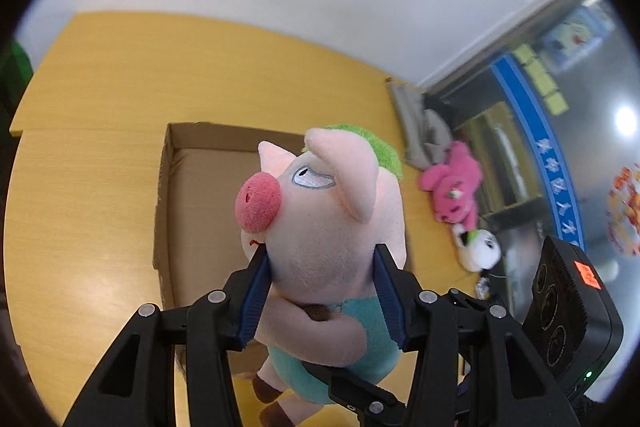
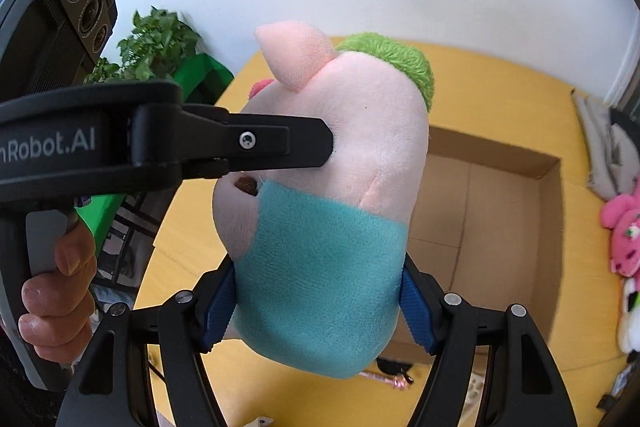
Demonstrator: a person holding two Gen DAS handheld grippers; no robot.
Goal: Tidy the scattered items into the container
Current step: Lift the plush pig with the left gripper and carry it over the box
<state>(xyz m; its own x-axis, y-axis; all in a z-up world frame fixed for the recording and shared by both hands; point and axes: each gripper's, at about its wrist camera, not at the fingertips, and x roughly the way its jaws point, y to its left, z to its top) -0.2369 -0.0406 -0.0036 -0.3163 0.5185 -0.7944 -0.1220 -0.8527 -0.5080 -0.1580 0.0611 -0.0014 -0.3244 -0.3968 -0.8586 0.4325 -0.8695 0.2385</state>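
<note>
Carrying step: the pig is held in the air over the tabletop, the left hand-held gripper clamping its neck and the right hand-held gripper its teal body (both squeezing plush). Next, lower it into the box, then release.
</note>
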